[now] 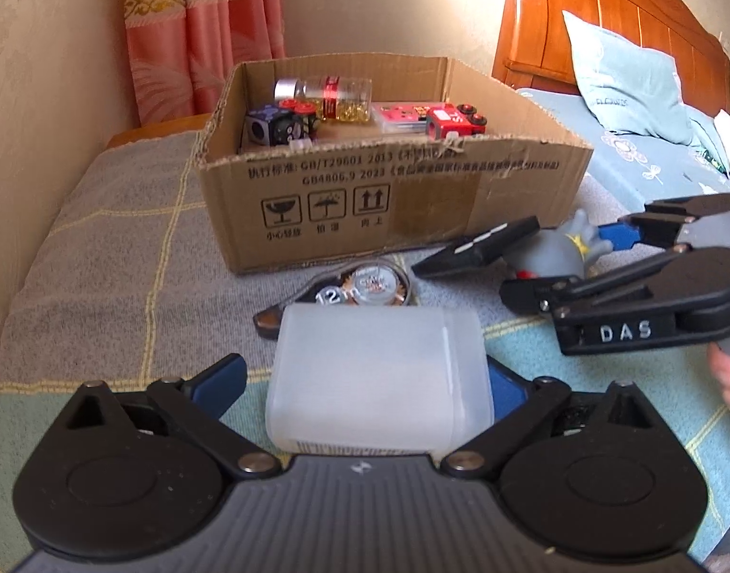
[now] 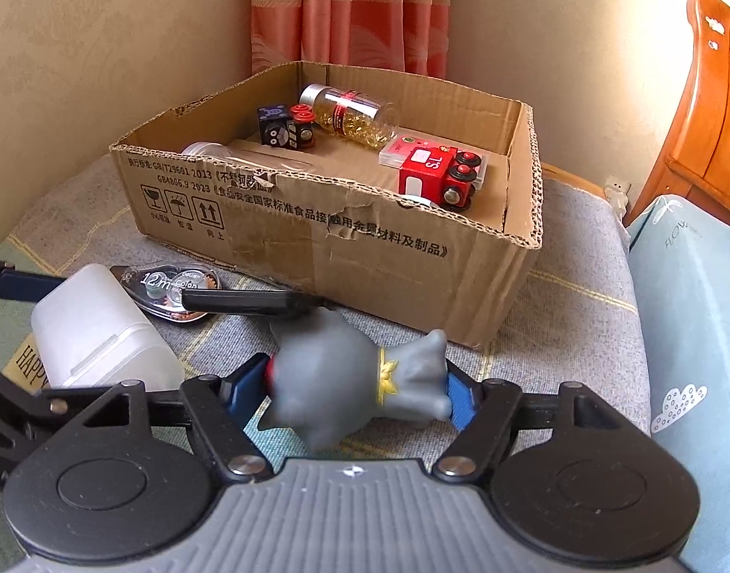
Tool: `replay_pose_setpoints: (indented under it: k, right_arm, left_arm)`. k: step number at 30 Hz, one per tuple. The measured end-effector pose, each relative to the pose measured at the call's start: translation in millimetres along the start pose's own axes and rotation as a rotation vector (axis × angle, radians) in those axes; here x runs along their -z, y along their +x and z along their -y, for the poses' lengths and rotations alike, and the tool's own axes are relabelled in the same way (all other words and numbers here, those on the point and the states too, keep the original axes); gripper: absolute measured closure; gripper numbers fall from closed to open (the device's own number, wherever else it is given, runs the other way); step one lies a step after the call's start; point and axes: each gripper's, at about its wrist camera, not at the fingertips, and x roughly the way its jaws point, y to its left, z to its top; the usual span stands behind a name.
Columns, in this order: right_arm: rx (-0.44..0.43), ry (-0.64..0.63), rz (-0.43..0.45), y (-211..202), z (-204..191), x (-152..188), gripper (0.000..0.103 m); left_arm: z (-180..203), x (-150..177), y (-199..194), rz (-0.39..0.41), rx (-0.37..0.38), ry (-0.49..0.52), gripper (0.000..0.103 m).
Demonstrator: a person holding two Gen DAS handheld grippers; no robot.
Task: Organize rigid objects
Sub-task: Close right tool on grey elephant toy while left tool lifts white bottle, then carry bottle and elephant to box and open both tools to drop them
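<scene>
Pickup step: right gripper (image 2: 360,389) fingers pinch the gray toy (image 2: 346,382), left gripper (image 1: 365,382) fingers wide around the white container (image 1: 374,372). Next, lift both into the box (image 2: 413,258).

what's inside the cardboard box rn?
Inside the cardboard box: a bottle of gold capsules, a black cube toy, a red toy train, a pink case and a clear jar, mostly hidden by the near wall.

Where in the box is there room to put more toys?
In the cardboard box, bare floor shows in the middle, between the black cube toy and the red train. The back is crowded: the bottle of gold capsules lies there.
</scene>
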Motion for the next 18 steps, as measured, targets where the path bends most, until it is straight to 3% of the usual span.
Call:
replay_pose_setpoints:
  k: [5, 18]
  right_arm:
    - [0.007, -0.014, -0.014, -4, -2, 0, 0.026]
    - [-0.013, -0.078, -0.036, -40, 10, 9, 0.027]
  left_arm:
    - [3, -5, 0, -0.013, 0.043, 0.022, 0.020]
    - [-6, -14, -26, -0.021, 0.067, 0.063, 0.020]
